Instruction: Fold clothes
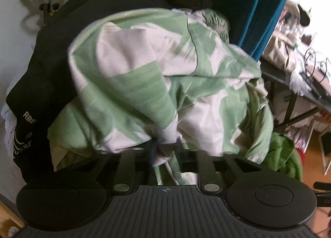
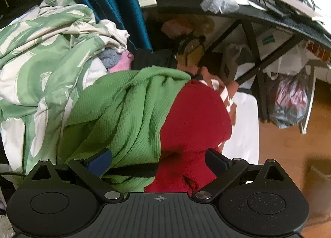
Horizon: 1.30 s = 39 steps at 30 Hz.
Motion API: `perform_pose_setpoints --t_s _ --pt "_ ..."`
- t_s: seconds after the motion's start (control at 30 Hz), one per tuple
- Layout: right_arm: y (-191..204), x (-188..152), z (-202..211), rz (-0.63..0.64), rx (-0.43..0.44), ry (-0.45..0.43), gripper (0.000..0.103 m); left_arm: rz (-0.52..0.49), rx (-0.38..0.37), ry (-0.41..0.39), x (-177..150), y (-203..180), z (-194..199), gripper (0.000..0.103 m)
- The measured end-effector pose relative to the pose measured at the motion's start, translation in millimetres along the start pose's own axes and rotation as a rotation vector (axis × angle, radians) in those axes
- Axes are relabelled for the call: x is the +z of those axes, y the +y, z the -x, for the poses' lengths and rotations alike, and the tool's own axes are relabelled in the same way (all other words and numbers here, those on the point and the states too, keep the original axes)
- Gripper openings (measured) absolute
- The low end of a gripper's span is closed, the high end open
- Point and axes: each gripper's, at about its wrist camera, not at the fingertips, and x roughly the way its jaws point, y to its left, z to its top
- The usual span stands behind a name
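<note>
A green-and-white patterned garment fills the left wrist view, bunched and draped. My left gripper is shut on a gathered fold of it, and the fingertips are mostly buried in cloth. In the right wrist view the same patterned garment lies heaped at the left. Beside it sit a bright green ribbed garment and a red garment. My right gripper is open, its blue pads wide apart on either side of the green and red cloth.
A black garment with white lettering lies left of the pile, and a teal curtain hangs behind. A cluttered black table stands at the right with plastic bags under it. A white box sits on the wooden floor.
</note>
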Motion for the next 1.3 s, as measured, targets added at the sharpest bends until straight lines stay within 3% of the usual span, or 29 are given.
perform_pose_setpoints --t_s 0.2,0.33,0.43,0.5,0.57,0.83,1.0,1.13,1.3 --pt "3 3 1 0.035 -0.006 -0.017 0.096 -0.063 -0.136 -0.104 6 -15 42 0.007" --pt "7 5 0 0.045 0.001 -0.018 0.096 0.033 -0.098 -0.051 8 -5 24 0.008" --pt "10 5 1 0.062 0.005 -0.026 0.096 0.034 -0.075 -0.025 3 -5 18 0.020" --pt "9 4 1 0.067 0.003 -0.025 0.096 -0.005 -0.078 -0.006 -4 -9 17 0.038" --pt "6 2 0 0.052 0.001 -0.018 0.096 -0.038 -0.077 0.019 -11 -11 15 0.043" --pt "-1 -1 0 0.026 -0.008 -0.007 0.096 -0.003 -0.024 0.130 -24 -5 -19 0.043" --pt "-2 -2 4 0.033 -0.009 -0.018 0.096 -0.025 0.011 0.147 -24 -15 -5 0.043" --pt "-10 -4 3 0.003 -0.023 -0.009 0.096 0.053 -0.024 0.166 -41 -2 10 0.043" --pt "-11 -5 0 -0.011 -0.028 0.005 0.096 0.130 -0.075 0.224 -63 0 -20 0.043"
